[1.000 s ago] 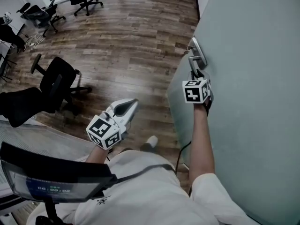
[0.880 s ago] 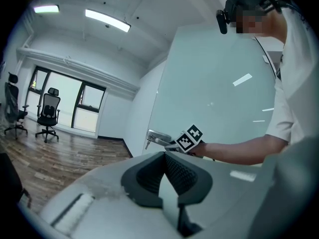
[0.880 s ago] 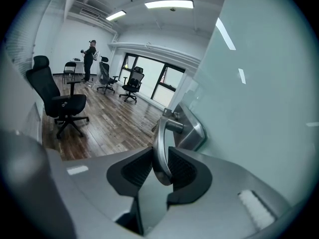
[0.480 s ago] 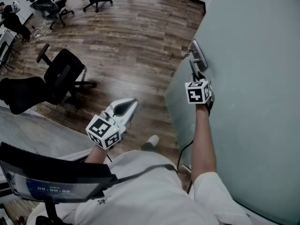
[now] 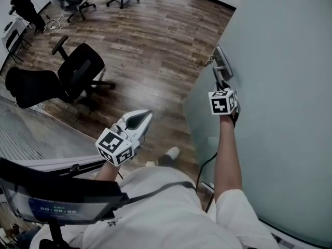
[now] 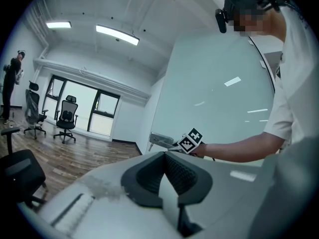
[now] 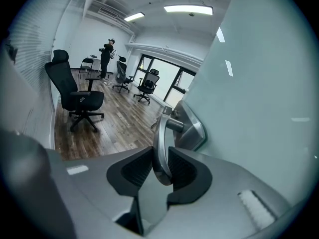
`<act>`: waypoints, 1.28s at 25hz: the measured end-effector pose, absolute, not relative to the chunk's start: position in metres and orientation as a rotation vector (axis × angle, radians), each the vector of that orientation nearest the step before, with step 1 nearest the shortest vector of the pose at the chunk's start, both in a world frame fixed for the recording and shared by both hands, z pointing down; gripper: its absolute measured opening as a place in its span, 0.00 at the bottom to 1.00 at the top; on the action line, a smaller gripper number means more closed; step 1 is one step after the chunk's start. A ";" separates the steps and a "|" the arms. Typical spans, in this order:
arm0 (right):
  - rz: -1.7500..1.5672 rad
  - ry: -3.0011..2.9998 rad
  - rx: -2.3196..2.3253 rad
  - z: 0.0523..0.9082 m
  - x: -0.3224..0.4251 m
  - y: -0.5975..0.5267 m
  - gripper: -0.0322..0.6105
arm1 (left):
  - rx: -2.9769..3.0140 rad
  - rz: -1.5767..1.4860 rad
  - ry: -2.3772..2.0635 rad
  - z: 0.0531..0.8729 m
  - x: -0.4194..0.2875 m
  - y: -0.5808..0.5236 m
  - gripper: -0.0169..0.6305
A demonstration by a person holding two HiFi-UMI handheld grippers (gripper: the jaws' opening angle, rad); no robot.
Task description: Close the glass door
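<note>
The glass door (image 5: 280, 113) walls off everything from 1 to 5 o'clock in the head view, leaving no way through there. Its handle (image 5: 222, 69) juts out at 1 o'clock and fills the gap between the right gripper's (image 5: 220, 83) jaws. The wooden floor (image 5: 155, 45) lies open from 11 to 12 o'clock, free room ahead of the left gripper (image 5: 147, 116). A black office chair (image 5: 78, 74) and a second chair (image 5: 31, 87) crowd 10 o'clock. A striped glass panel (image 5: 31, 136) blocks 8 to 9 o'clock
</note>
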State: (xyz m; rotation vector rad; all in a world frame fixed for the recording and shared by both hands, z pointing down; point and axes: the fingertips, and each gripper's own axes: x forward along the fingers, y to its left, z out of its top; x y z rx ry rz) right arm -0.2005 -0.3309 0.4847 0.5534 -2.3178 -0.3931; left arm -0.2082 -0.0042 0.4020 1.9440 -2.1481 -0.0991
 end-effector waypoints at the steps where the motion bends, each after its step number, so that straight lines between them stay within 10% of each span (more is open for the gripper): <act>1: -0.398 -2.318 0.548 0.485 -0.199 -0.319 0.21 | 1.944 -0.102 -2.153 0.403 -0.205 0.008 0.03; 32: -0.501 -2.337 0.360 0.511 -0.244 -0.222 0.21 | 1.780 -0.137 -2.284 0.424 -0.191 0.104 0.03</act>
